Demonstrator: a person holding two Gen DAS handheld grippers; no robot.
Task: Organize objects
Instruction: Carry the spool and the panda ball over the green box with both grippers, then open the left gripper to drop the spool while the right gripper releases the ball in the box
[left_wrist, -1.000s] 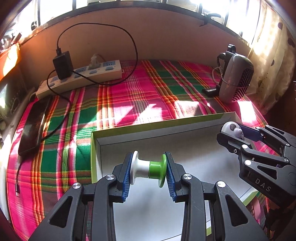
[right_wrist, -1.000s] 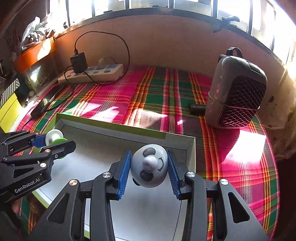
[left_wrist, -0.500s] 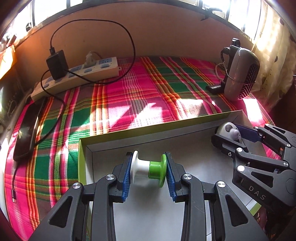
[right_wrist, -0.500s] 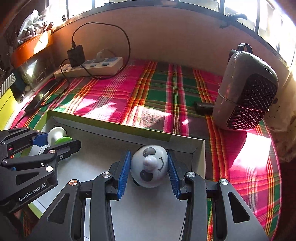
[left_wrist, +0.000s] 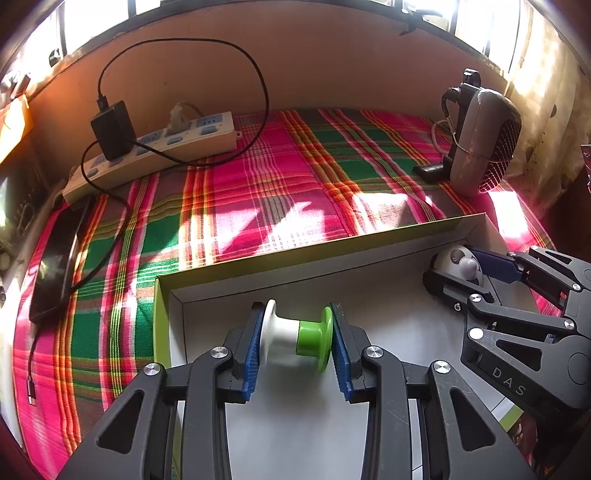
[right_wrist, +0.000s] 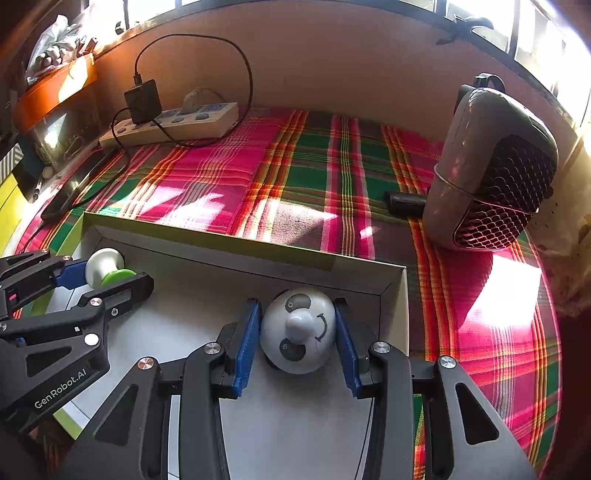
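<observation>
My left gripper (left_wrist: 295, 343) is shut on a white and green spool (left_wrist: 295, 338) and holds it over the left end of a shallow white box with a green rim (left_wrist: 295, 269). My right gripper (right_wrist: 297, 332) is shut on a round white panda-face toy (right_wrist: 297, 330) near the box's far right corner (right_wrist: 391, 284). Each gripper also shows in the other's view: the right one with the toy (left_wrist: 460, 262), the left one with the spool (right_wrist: 107, 267).
The box lies on a pink and green plaid cloth (left_wrist: 277, 177). A power strip with a black charger (left_wrist: 155, 144) and cable lies at the back left, a dark phone (left_wrist: 55, 258) at the left edge. A grey heater (right_wrist: 491, 173) stands at the back right.
Both grippers have sunk lower into the box and edged forward, each still gripping its object. The box wall now sits closer in both views.
</observation>
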